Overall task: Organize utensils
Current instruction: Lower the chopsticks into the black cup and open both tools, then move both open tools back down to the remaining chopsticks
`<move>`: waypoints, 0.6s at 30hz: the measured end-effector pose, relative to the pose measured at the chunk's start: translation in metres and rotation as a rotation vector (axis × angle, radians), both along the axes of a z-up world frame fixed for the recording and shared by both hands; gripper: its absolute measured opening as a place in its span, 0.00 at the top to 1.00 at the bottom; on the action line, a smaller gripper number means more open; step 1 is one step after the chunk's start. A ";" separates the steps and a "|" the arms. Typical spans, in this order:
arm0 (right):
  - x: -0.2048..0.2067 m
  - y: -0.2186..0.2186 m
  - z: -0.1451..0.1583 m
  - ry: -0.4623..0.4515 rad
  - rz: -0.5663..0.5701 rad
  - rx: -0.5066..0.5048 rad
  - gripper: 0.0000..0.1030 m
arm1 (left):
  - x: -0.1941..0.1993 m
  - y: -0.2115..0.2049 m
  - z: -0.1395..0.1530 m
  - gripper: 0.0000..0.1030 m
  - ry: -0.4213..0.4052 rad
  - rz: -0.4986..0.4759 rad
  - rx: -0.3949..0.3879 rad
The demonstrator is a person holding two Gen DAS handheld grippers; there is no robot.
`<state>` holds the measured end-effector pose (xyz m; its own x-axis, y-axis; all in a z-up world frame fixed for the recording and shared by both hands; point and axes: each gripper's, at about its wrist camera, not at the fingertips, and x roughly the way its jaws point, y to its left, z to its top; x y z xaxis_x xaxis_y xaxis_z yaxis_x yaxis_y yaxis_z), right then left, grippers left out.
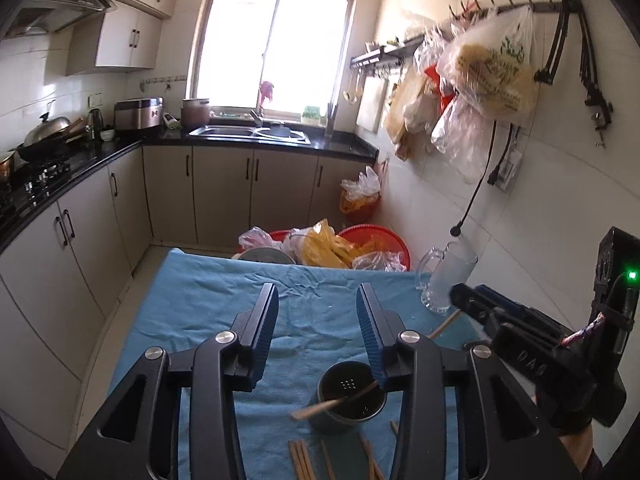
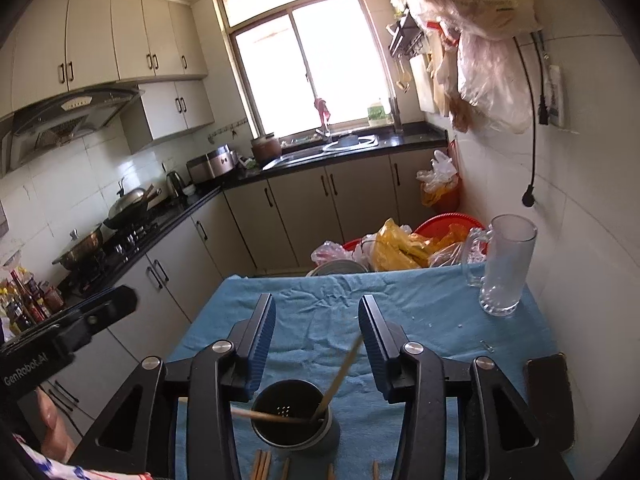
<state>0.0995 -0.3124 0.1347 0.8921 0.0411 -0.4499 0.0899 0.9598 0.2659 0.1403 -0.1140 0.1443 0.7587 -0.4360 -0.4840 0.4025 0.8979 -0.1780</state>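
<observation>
Holder (image 2: 294, 420) below open tongs (image 2: 316, 320) (right)

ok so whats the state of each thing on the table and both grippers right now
left gripper: open, holding nothing
right gripper: open, holding nothing
holder: upright on the cloth, two chopsticks inside
chopsticks in holder: leaning, ends sticking out
loose chopsticks: lying flat on the cloth near the holder
glass mug: upright, empty
blue cloth: spread over the table, wrinkled

cloth (image 2: 400, 304): blue | holder (image 2: 294, 424): dark, dotted base | chopsticks (image 2: 262, 464): tan | basin (image 2: 448, 222): red
</observation>
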 end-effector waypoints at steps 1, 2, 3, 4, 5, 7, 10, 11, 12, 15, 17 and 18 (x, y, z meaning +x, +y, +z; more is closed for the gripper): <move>-0.006 -0.001 0.003 -0.007 -0.006 -0.004 0.49 | -0.007 0.008 0.003 0.60 -0.007 0.006 -0.011; -0.013 -0.002 0.006 -0.015 -0.014 -0.010 0.48 | -0.011 0.013 0.006 0.60 -0.012 0.011 -0.017; -0.018 -0.002 0.009 -0.019 -0.019 -0.014 0.47 | -0.015 0.017 0.007 0.60 -0.016 0.014 -0.020; -0.023 -0.003 0.011 -0.021 -0.023 -0.017 0.47 | -0.020 0.021 0.009 0.60 -0.020 0.018 -0.023; -0.030 -0.004 0.013 -0.022 -0.029 -0.022 0.47 | -0.025 0.026 0.010 0.59 -0.025 0.022 -0.025; -0.038 -0.005 0.015 -0.022 -0.036 -0.026 0.47 | -0.034 0.033 0.012 0.58 -0.032 0.027 -0.023; -0.055 -0.009 0.017 -0.023 -0.051 -0.024 0.46 | -0.047 0.045 0.011 0.57 -0.035 0.040 -0.020; -0.062 -0.011 0.018 -0.024 -0.056 -0.024 0.46 | -0.052 0.050 0.010 0.57 -0.031 0.043 -0.020; -0.068 -0.012 0.017 -0.024 -0.060 -0.026 0.44 | -0.056 0.054 0.008 0.57 -0.026 0.045 -0.023; -0.090 -0.017 0.009 -0.009 -0.082 -0.038 0.37 | -0.069 0.071 -0.005 0.56 0.002 0.055 -0.038; -0.101 -0.021 -0.004 0.023 -0.091 -0.045 0.34 | -0.075 0.080 -0.020 0.55 0.035 0.063 -0.042; -0.105 -0.023 -0.013 0.050 -0.093 -0.046 0.34 | -0.078 0.084 -0.028 0.55 0.051 0.066 -0.043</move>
